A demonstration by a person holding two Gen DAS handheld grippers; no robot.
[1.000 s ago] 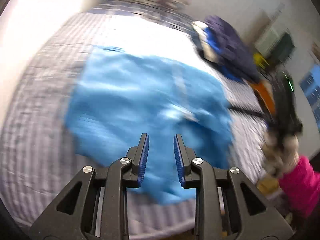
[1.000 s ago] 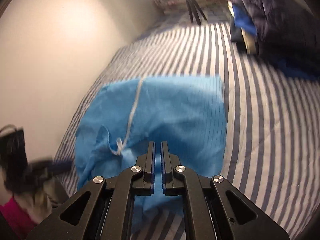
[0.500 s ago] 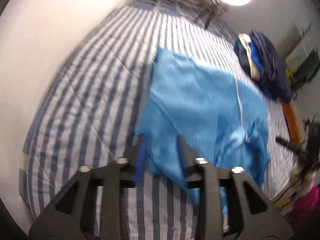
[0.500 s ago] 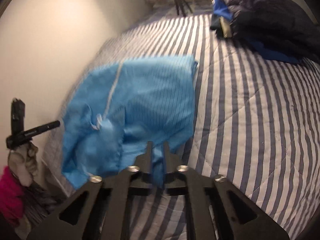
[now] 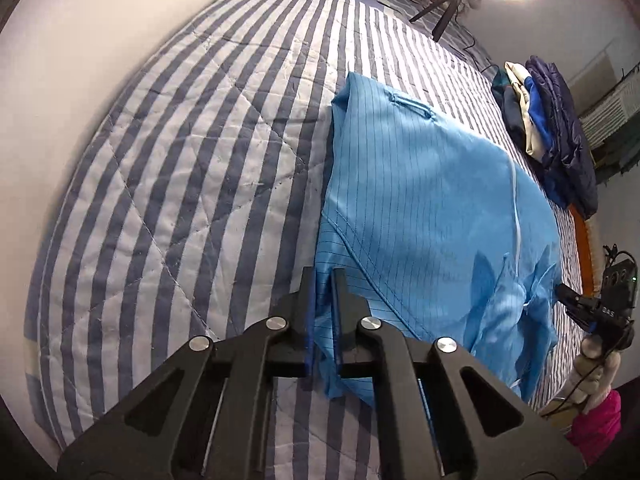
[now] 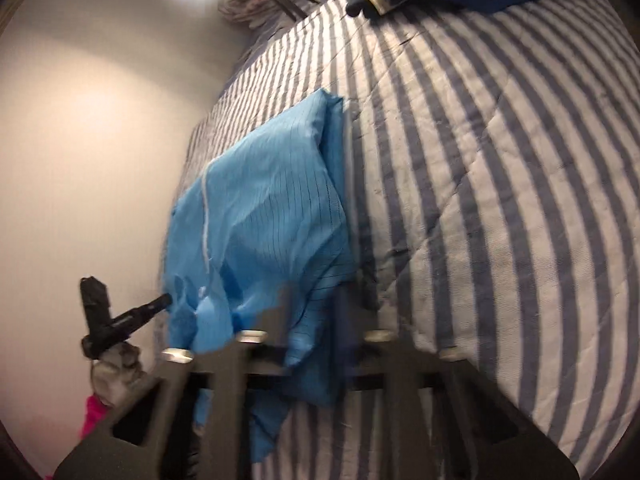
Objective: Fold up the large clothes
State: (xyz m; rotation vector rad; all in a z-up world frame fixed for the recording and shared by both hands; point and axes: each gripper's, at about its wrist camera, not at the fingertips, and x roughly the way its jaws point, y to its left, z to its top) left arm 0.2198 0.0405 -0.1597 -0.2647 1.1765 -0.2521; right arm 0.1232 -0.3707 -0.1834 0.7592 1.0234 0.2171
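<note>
Both claws have just closed on cloth. Your left claw (image 5: 323,300) pinches one near corner of the blue garment (image 5: 420,200) on the striped bed (image 5: 180,140). Your right claw (image 6: 312,312) pinches the other. The garment stretches straight away from both claws.

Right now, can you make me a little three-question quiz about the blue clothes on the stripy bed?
1. True or false: the left gripper is shut on the light blue pinstriped garment.
2. What pattern covers the quilted bedspread?
3. The dark navy pile of clothes lies: A) on the garment, B) apart from it, farther up the bed.

Key: 1 true; 2 blue and white stripes; 3 B.
</note>
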